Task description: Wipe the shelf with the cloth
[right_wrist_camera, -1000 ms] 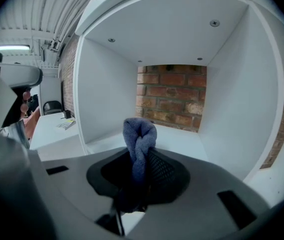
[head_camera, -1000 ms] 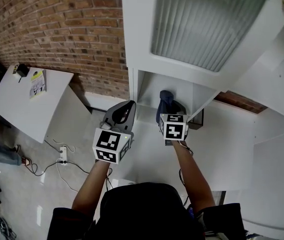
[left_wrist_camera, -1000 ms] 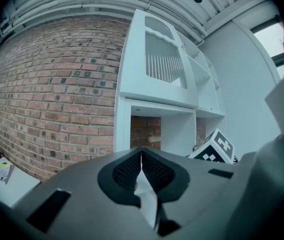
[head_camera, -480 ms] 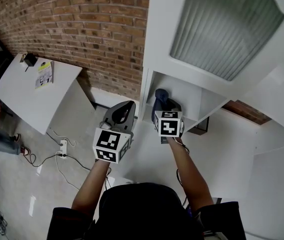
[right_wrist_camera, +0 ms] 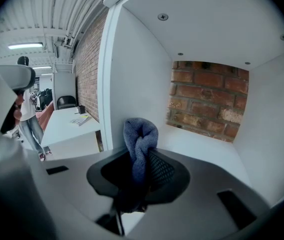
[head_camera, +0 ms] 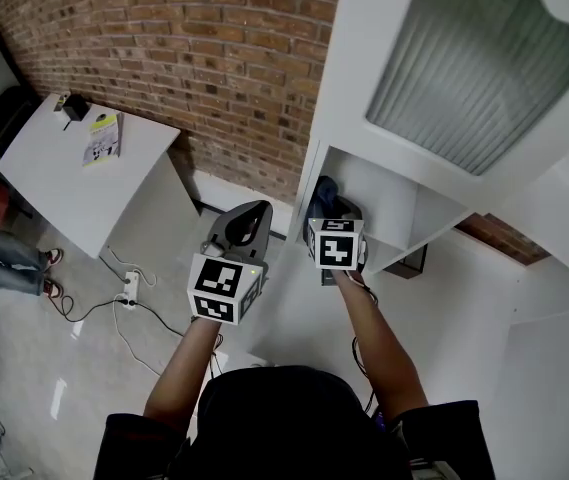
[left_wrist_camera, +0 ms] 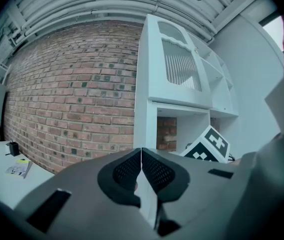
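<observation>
Right gripper view: at frame centre, the right gripper (right_wrist_camera: 142, 168) pinches a bunched blue terry cloth (right_wrist_camera: 141, 134) at the mouth of the white shelf (right_wrist_camera: 206, 146). The left gripper (left_wrist_camera: 141, 164) is closed and empty. Wiping looks barely begun; next, press the cloth down and sweep it across.

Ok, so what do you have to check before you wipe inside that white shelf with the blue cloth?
1. Cloth clamped in the right hand-held gripper: ok.
2. Cloth aimed into the open shelf compartment: ok.
3. Nothing standing on the part of the shelf floor that shows: ok.
4. Cloth touching the shelf floor: cannot tell.
5. Left hand-held gripper shut, holding nothing, outside the shelf: ok.
</observation>
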`<action>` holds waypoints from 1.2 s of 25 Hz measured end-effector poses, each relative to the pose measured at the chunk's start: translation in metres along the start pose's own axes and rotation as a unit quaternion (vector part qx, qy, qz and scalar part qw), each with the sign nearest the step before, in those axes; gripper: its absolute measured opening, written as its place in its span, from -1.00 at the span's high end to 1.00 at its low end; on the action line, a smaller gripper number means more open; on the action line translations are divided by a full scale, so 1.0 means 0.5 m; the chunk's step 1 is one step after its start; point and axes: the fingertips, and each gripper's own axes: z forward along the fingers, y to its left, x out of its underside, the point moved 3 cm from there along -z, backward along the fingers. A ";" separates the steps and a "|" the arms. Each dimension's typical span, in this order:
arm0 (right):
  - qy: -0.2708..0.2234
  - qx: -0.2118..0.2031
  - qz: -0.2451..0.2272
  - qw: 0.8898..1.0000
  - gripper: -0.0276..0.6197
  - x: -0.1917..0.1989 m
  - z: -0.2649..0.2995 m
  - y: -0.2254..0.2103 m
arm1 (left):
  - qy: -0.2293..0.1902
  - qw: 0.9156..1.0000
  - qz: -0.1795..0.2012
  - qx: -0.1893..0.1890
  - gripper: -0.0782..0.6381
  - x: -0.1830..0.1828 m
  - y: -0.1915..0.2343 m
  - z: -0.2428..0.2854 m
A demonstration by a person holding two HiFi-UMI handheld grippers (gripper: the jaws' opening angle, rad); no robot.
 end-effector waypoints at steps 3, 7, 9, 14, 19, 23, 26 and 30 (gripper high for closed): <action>0.006 -0.003 -0.001 1.000 0.64 -0.003 0.002 0.002 | -0.003 1.000 0.004 -0.004 0.73 -0.009 0.009 -0.003; 0.009 -0.003 -0.005 1.000 0.64 -0.004 0.001 0.002 | -0.007 1.000 0.008 -0.005 0.73 -0.018 0.012 -0.004; 0.011 0.005 -0.008 1.000 0.64 -0.003 0.001 -0.001 | -0.008 1.000 0.006 -0.006 0.73 -0.018 0.015 -0.004; 0.020 0.020 -0.011 1.000 0.64 -0.001 -0.006 -0.017 | -0.008 1.000 -0.002 -0.005 0.73 -0.016 0.009 0.001; 0.024 0.040 -0.008 0.999 0.64 0.011 -0.010 -0.051 | -0.007 1.000 -0.001 0.006 0.73 -0.015 -0.005 0.011; 0.028 0.054 0.000 0.998 0.64 0.021 -0.025 -0.080 | -0.016 1.000 0.007 0.019 0.73 -0.027 -0.024 0.023; 0.034 0.066 0.007 0.997 0.64 0.031 -0.041 -0.102 | -0.016 0.999 0.008 0.034 0.73 -0.029 -0.044 0.035; 0.036 0.083 0.017 0.996 0.64 0.041 -0.062 -0.136 | -0.011 0.999 0.004 0.053 0.73 -0.022 -0.071 0.052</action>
